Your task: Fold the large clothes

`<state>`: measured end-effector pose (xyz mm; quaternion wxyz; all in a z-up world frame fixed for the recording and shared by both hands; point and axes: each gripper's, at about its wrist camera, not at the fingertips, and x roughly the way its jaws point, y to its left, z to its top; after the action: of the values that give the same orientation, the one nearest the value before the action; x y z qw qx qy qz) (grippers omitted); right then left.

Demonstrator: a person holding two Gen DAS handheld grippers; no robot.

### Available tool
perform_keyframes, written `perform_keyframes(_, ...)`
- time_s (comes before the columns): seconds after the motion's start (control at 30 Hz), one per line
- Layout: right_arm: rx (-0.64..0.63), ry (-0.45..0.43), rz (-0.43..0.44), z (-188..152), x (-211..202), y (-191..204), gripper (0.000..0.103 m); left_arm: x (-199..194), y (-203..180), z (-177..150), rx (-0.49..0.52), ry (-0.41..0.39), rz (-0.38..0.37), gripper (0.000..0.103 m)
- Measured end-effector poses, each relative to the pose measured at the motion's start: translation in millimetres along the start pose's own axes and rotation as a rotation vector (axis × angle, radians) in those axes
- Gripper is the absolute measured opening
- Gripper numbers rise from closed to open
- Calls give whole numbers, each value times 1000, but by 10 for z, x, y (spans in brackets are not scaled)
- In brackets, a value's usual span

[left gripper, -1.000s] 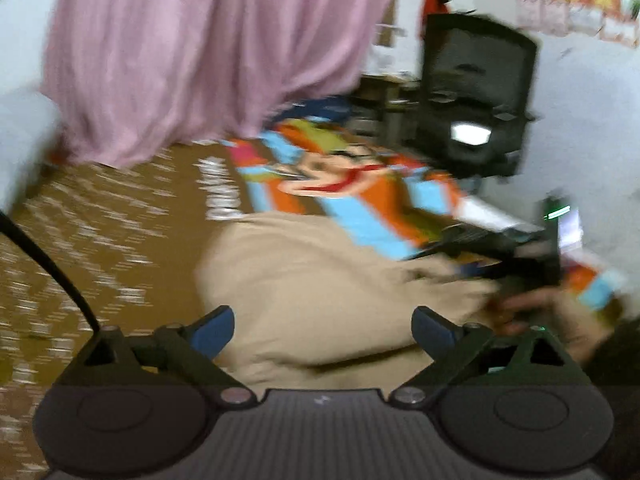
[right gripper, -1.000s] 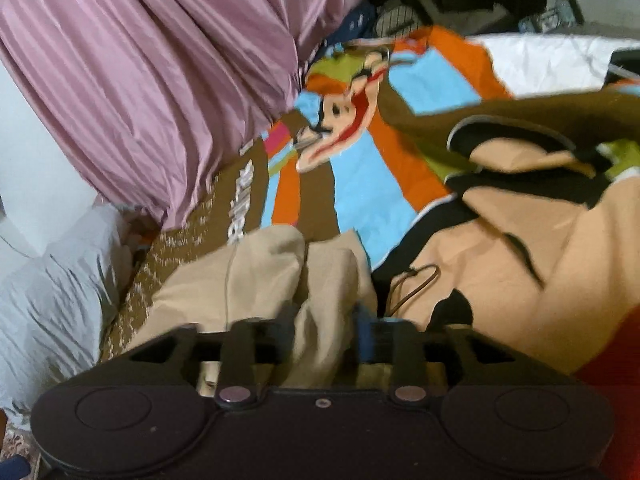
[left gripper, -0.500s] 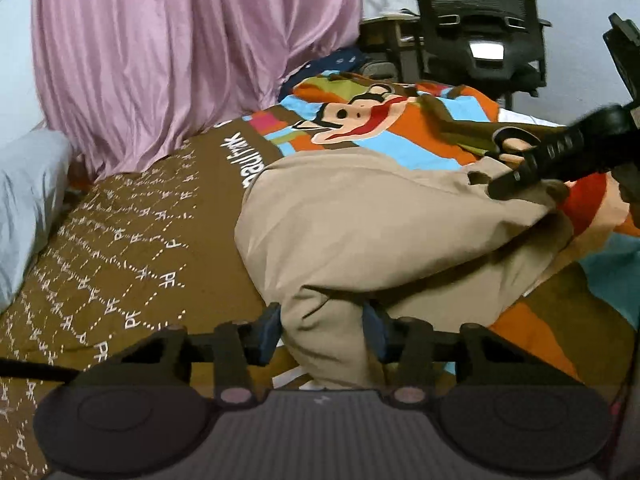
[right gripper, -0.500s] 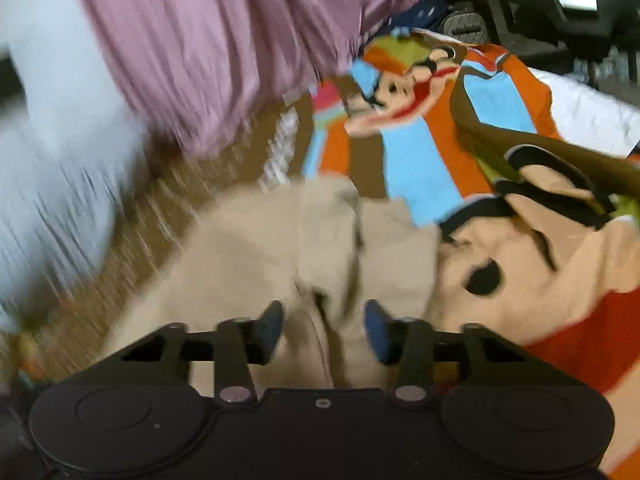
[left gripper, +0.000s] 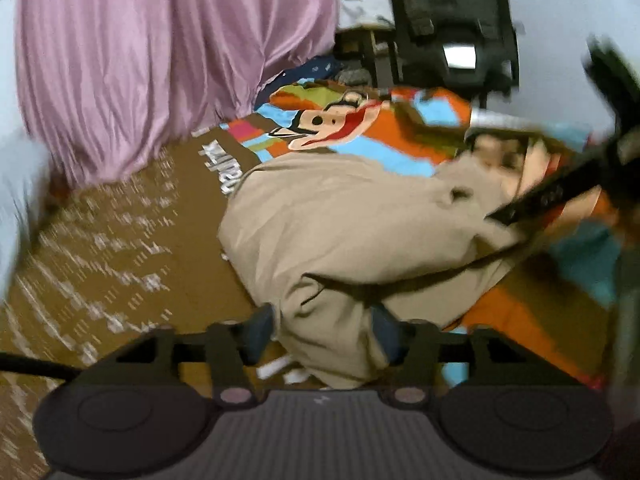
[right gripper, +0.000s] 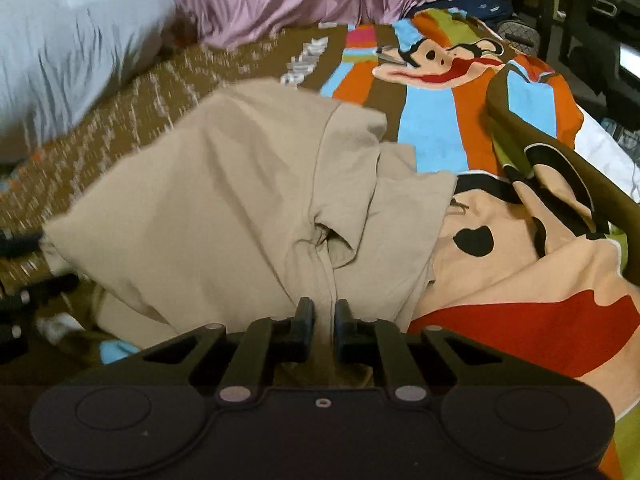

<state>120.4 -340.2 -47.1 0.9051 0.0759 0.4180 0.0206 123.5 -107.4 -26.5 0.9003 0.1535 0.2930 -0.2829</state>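
Presently, in the left wrist view, the beige garment (left gripper: 360, 224) is seen bunched on the bed (left gripper: 120, 248), spreading from centre toward 3 o'clock. The left tongs (left gripper: 326, 330) straddle a hanging fold at 6 o'clock; their jaws have just been opening, and the pads appear clear of the cloth, so the fold is judged released. The right tongs (left gripper: 520, 208) enter at 3 o'clock.

In the right wrist view, the right tongs (right gripper: 323, 318) at 6 o'clock have just been closing and are clenched on a narrow gathered ridge of the garment.

Risk is noted: with only one corner gripped, the loose fold may slump and the layers may be dragged askew across the patterned bedspread (right gripper: 460, 120) if a pull is made.
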Motion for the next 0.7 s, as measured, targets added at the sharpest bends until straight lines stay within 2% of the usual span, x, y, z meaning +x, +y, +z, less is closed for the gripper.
perform_keyframes(0.03,21,-12,12,54,-4,-6,19,-55,101,7,-46,-17,-24,82)
perform_keyframes(0.1,51,-50,31,116,-97,-62,22,-147,328,19,-165,-52,-74,86)
perform_keyframes(0.13,64,-81,33,171,-153,-86,27,-168,431,29,-214,-60,-94,87)
perform_keyframes(0.17,80,-111,32,237,-191,-122,33,-172,550,42,-277,-69,-115,88)
perform_keyframes(0.23,135,-163,38,414,-219,-214,58,-112,776,66,-413,-73,-141,91)
perform_keyframes(0.33,233,-194,93,785,-13,-378,69,156,1064,165,-572,-8,-152,91)
perform_keyframes(0.4,298,-182,152,1073,294,-477,71,438,1224,269,-619,87,-171,90)
perform_keyframes(0.5,369,-130,212,1428,855,-596,75,742,1331,341,-656,161,-211,90)
perform_keyframes(0.53,376,-94,196,1528,1056,-613,78,813,1362,340,-675,173,-230,90)
perform_keyframes(0.6,376,-43,134,1631,1370,-616,78,900,1396,312,-707,182,-274,90)
perform_keyframes(0.7,417,39,148,1601,1675,-654,78,980,1324,223,-718,208,-309,90)
